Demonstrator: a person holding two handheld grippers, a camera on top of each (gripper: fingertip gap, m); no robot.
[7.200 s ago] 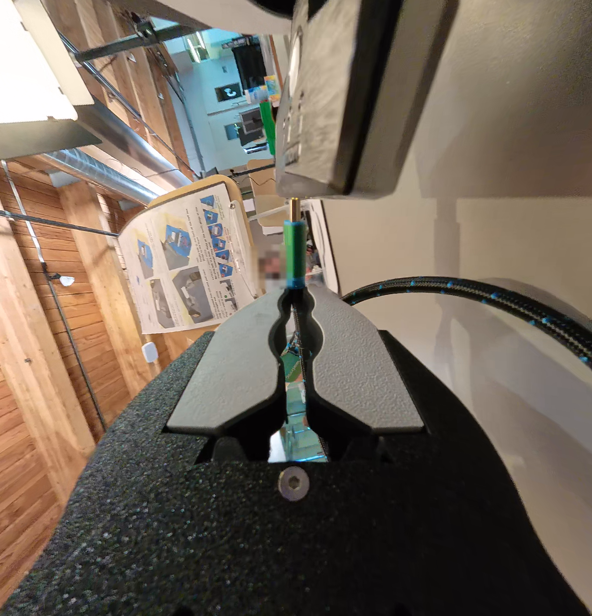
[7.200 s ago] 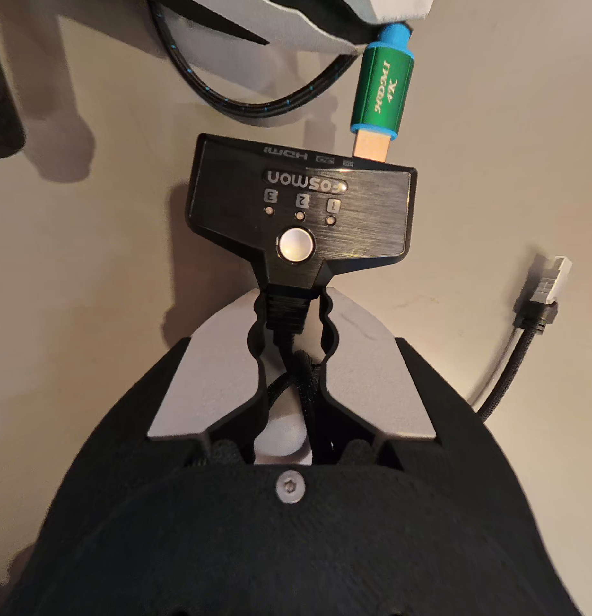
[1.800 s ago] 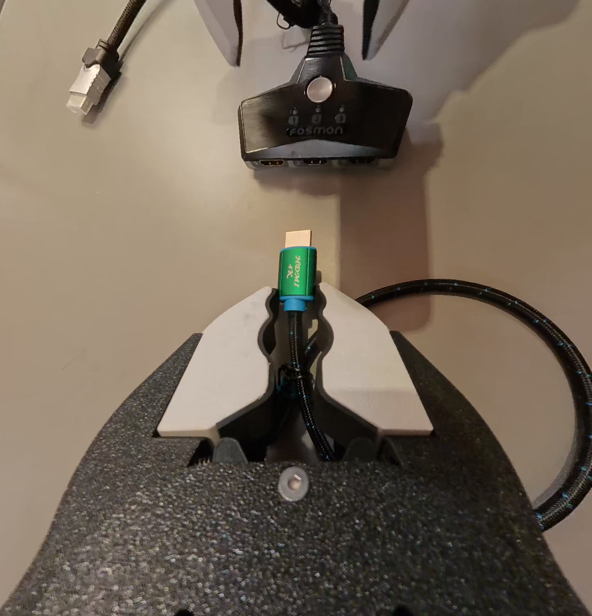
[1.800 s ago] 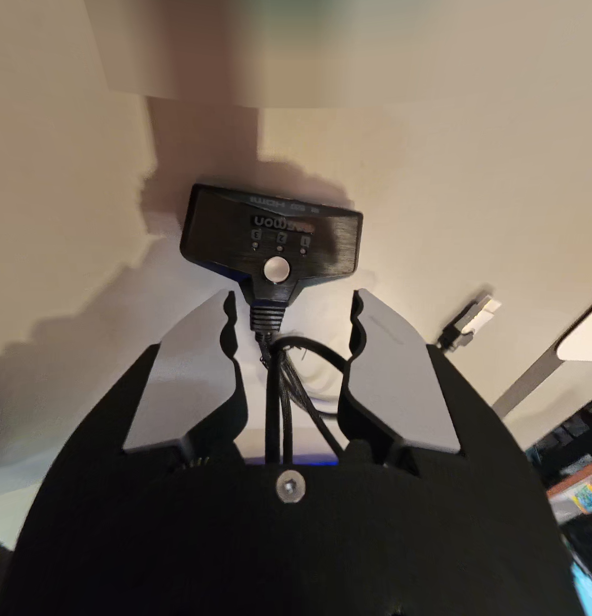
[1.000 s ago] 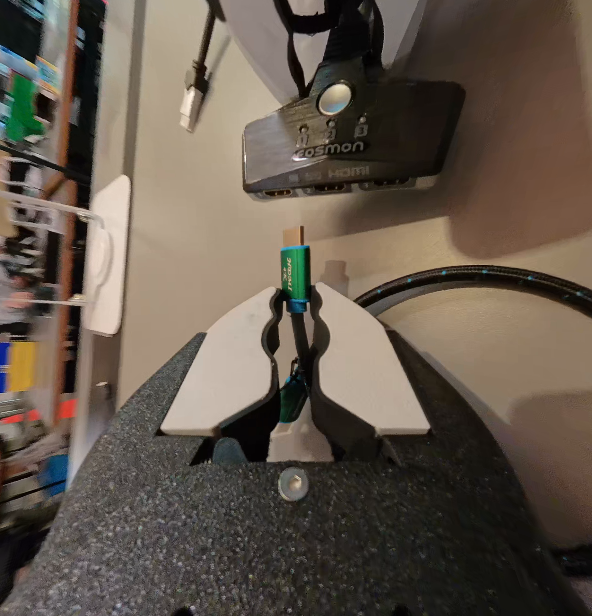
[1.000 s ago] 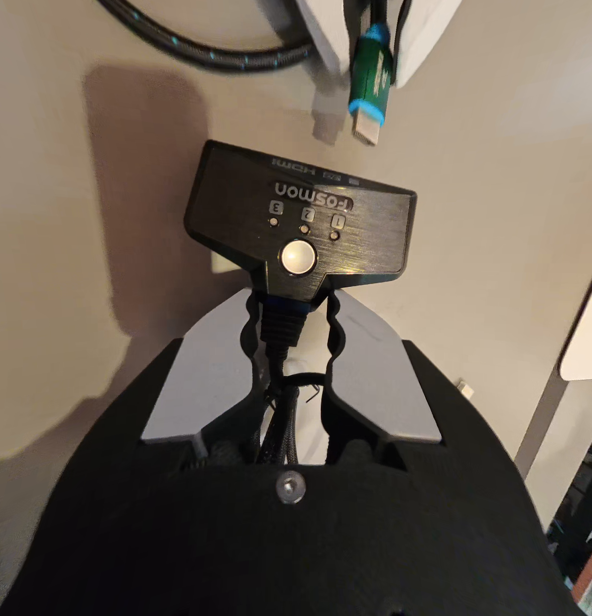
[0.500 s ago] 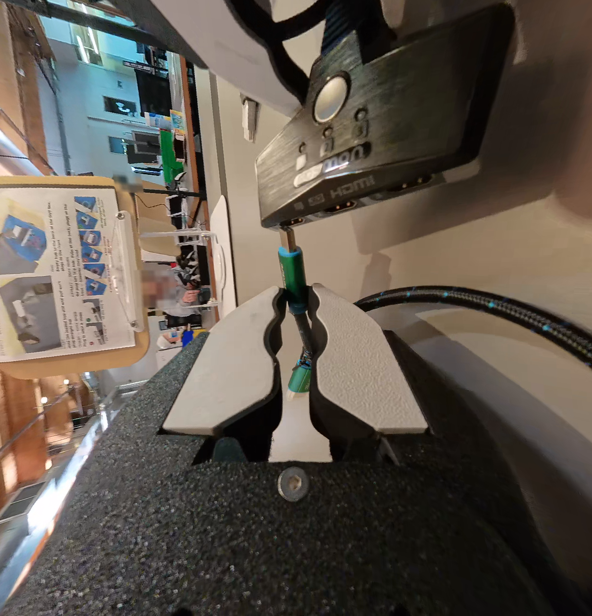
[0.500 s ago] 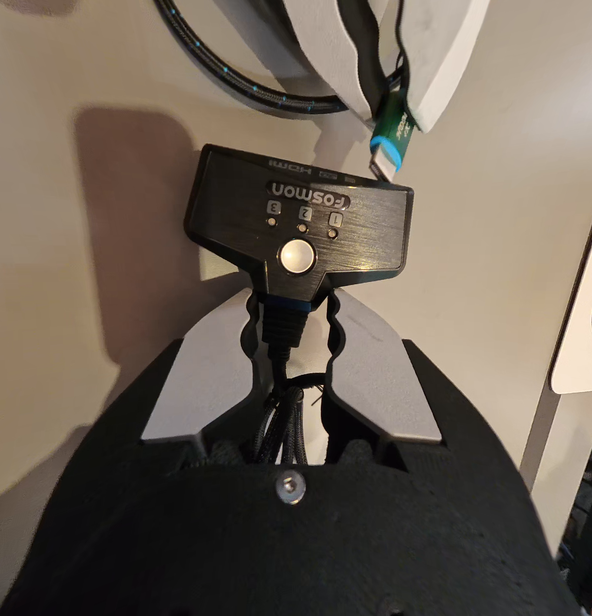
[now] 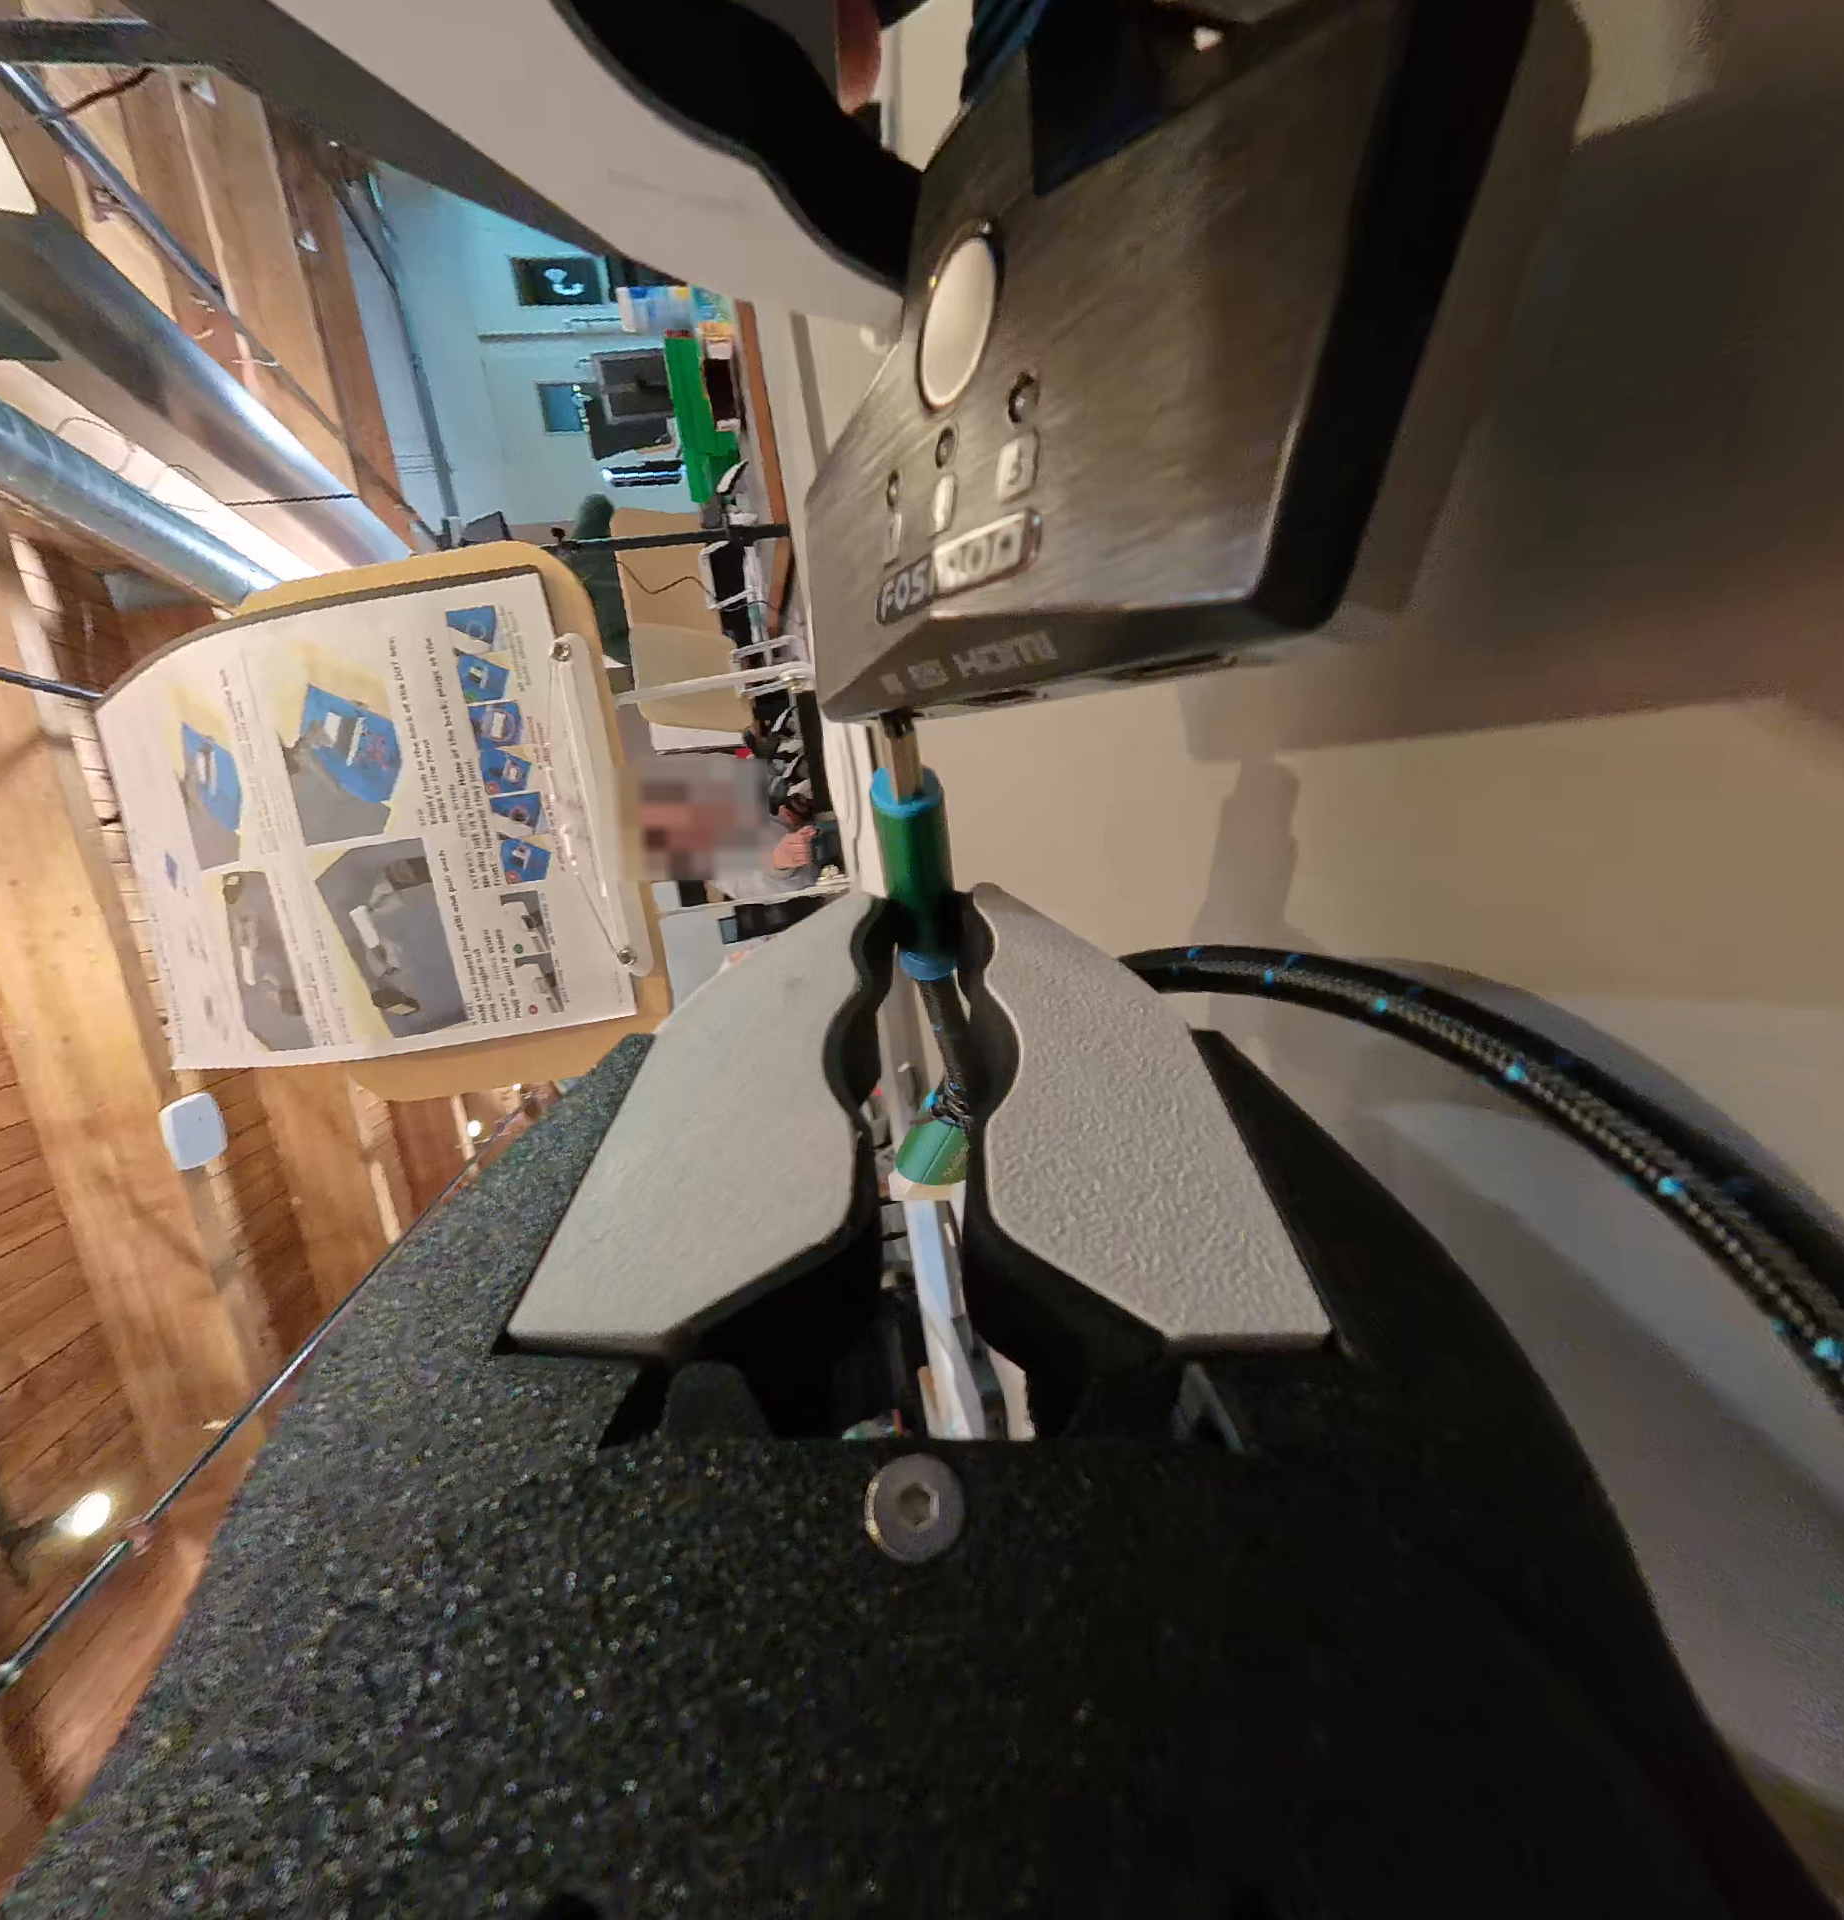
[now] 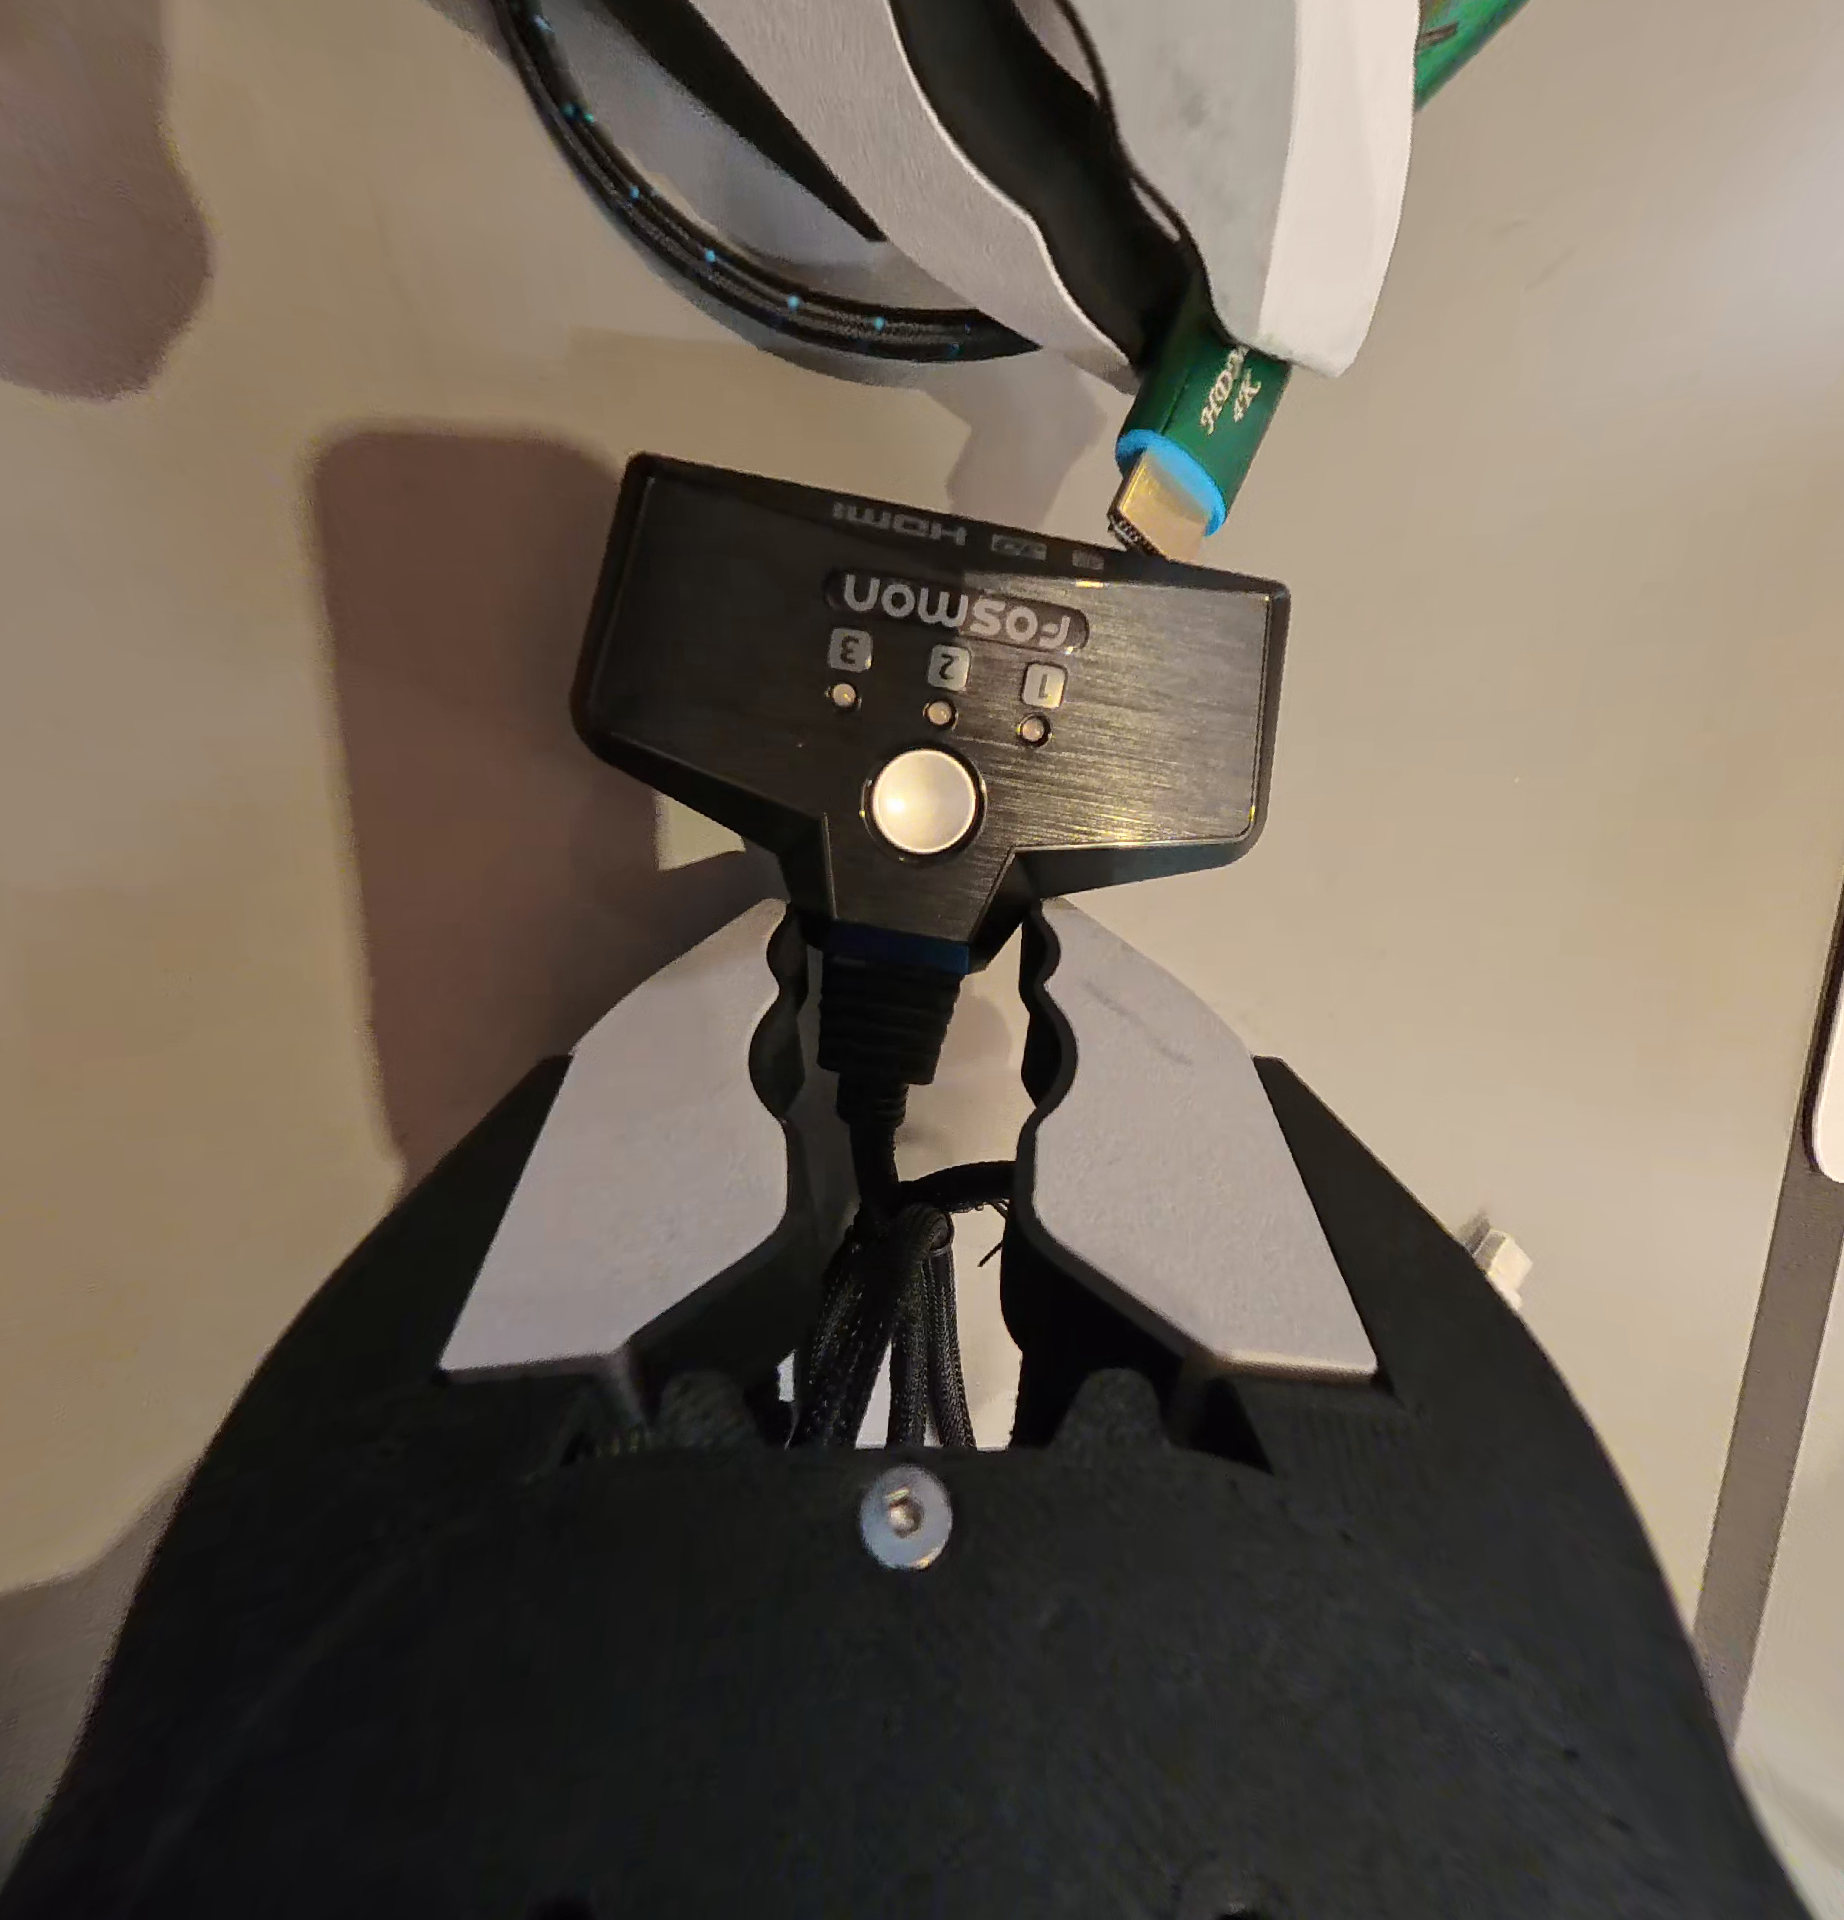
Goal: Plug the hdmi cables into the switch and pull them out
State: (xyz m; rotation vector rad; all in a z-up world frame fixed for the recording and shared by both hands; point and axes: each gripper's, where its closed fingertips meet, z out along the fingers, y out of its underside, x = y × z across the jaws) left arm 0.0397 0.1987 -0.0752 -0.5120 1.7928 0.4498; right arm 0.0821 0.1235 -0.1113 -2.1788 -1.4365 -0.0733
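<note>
Since the earlier frames, the green plug (image 9: 913, 862) has come up from well short of the black switch box (image 9: 1126, 416) until its bare metal tip meets the box's end port, at the left of the port edge in the left wrist view. The plug's long axis runs straight out from the left gripper (image 9: 923, 925) toward the box, though the right wrist view shows the plug (image 10: 1204, 416) coming in at a slant to the port face and not yet seated. The left gripper pinches the plug's rear, near its blue collar, with both fingertips pressed on the green shell; the braided black cable (image 9: 1520, 1039) loops away to the right. The right gripper (image 10: 902, 935) faces it from the opposite side of the box (image 10: 928, 675), its fingertips closed on the narrow neck of the box above the ribbed cable boot (image 10: 882, 1023). The box is held just above the pale desk (image 10: 274, 831). Beyond the desk, an instruction sheet on a board (image 9: 357, 831) stands against wooden walls.
</note>
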